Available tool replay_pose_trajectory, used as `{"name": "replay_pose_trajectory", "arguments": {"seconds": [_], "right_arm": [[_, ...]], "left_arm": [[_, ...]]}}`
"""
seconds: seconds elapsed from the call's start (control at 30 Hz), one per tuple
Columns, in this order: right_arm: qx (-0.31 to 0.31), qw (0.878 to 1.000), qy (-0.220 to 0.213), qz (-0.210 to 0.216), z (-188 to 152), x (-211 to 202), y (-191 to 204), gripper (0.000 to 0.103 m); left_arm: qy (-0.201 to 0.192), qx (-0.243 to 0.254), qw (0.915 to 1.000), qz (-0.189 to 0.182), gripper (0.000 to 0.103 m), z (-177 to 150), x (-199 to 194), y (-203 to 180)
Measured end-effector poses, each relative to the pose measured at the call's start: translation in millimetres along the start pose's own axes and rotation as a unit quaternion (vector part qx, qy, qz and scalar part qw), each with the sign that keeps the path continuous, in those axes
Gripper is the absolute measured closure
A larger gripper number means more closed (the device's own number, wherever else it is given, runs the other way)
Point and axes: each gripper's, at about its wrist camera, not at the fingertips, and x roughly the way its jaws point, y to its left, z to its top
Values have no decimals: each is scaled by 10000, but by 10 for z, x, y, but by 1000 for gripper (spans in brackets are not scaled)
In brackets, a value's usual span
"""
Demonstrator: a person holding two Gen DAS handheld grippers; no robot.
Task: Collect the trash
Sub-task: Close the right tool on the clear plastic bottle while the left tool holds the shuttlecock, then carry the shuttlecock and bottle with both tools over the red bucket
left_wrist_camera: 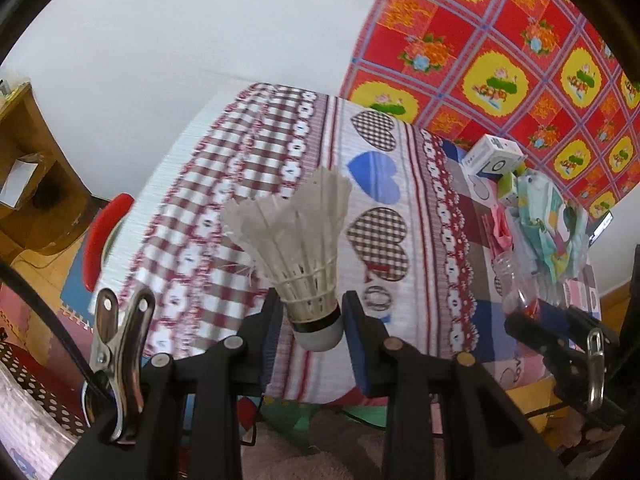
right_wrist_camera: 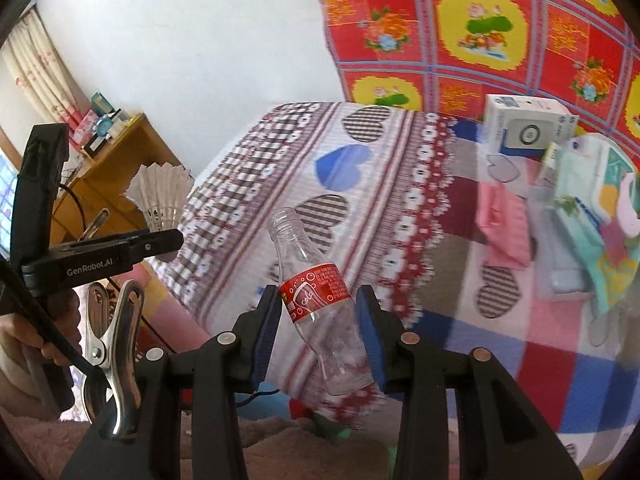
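Black tong arms with blue pads fill the near edge of both views. Left tongs point(left_wrist_camera: 314, 320) are clamped on a white feather shuttlecock point(left_wrist_camera: 298, 248) by its cork base, skirt pointing up and away, held above the bench point(left_wrist_camera: 256, 184) in its checked, heart-printed cloth. Right tongs point(right_wrist_camera: 316, 330) are clamped on an empty clear plastic cola bottle point(right_wrist_camera: 316, 300) with a red label; it has no cap and leans with its neck up and to the left. Nothing shows inside it.

Both tongs point steeply down over the near edge of the bench. From the right wrist, the left tongs appear at far left, with part of a hand point(right_wrist_camera: 24, 336) behind them.

At the far right of the bench lies a heap: a white carton point(right_wrist_camera: 524, 124), a pink wrapper point(right_wrist_camera: 504, 228) and teal printed packets point(right_wrist_camera: 592, 216). A red and yellow flowered cloth point(right_wrist_camera: 480, 28) hangs behind, and a wooden shelf point(right_wrist_camera: 120, 160) stands far left.
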Motion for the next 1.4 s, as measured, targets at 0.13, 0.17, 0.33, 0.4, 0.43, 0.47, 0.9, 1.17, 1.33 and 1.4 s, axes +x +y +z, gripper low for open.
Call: {"name": "replay_pose_trajectory", "arguments": {"seconds": [0.13,0.17,0.33,0.4,0.43,0.47,0.9,1.17,1.33,1.4], "right_arm": [[28,10000,-42,-5,18,66,267,63],[44,10000,-48,0,22,86,336,63],[77,9999,-100,-2,40,186,672,63],[86,9999,-115,6,50,229,790,63],[89,9999,-121,2,57,254,845,63],[90,9999,-132,-1,64,286,915,63],[-253,9994,28,234,350,700,1495,63],[-598,9964,192,577,634,1021,1704,63],[-849,9929,291,787,868,1238,1822,63],[-975,9910,317,861,972,1331,1871,63]], "left_arm": [[-49,26,10000,1,71,-16,-119,262],[-57,32,10000,6,71,-22,-141,319],[-90,75,9999,37,71,-72,-250,652],[-94,95,9999,53,71,-93,-281,789],[-98,103,9999,61,71,-102,-296,854],[-106,110,9999,69,71,-108,-309,916],[-185,-267,9992,240,71,-127,-388,1544],[-192,-732,9960,477,71,-38,-343,1923],[-224,-1077,9923,573,71,82,-250,2163],[-234,-1173,9910,593,71,127,-200,2242]]}}
